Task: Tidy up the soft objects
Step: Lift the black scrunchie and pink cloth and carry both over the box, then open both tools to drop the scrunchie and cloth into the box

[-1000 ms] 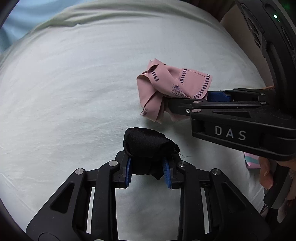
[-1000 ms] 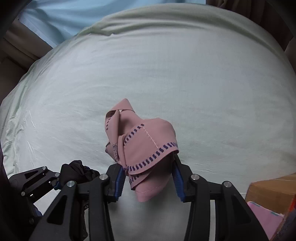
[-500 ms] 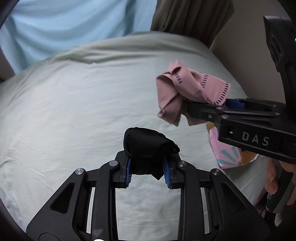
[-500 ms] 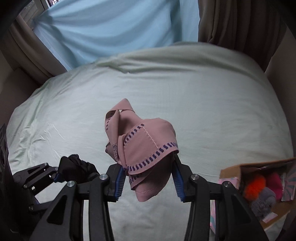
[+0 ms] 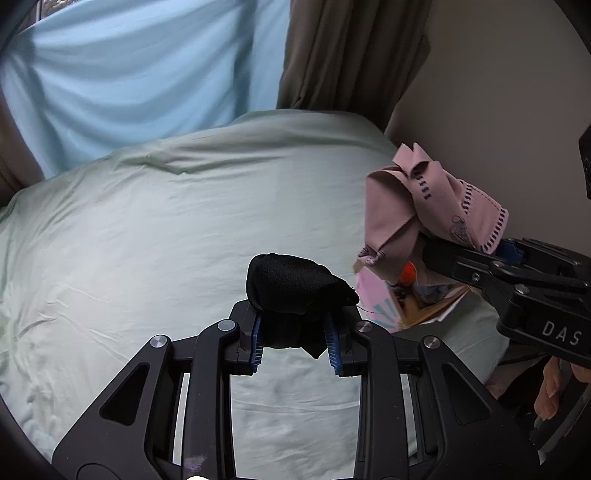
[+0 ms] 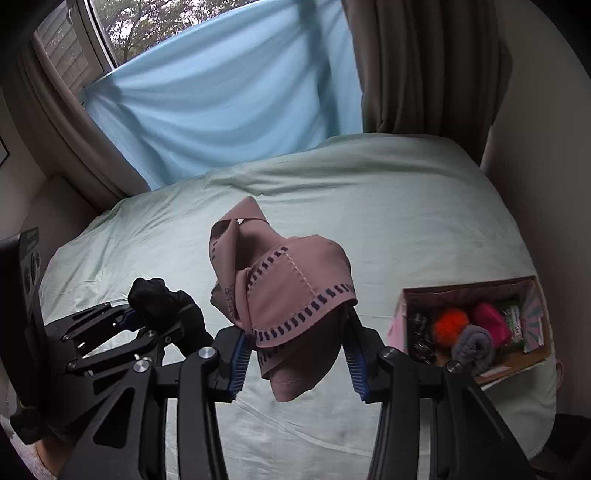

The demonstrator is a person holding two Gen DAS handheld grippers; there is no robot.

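Bed (image 6: 369, 206) fills the middle, window (image 6: 122, 33) and hanging sheet (image 6: 229, 107) behind it, curtain (image 6: 424, 66) behind right. Box (image 6: 476, 373) on the bed's right edge (soft items inside). Cloth (image 6: 291, 295) in right gripper (image 6: 297, 354), above the bed; bundle (image 5: 291, 284) in left gripper (image 5: 295, 343), left of it.

pink cloth (image 6: 291, 295), navy dashed border | black cloth (image 5: 291, 284) | pale green bedsheet (image 6: 388, 206)
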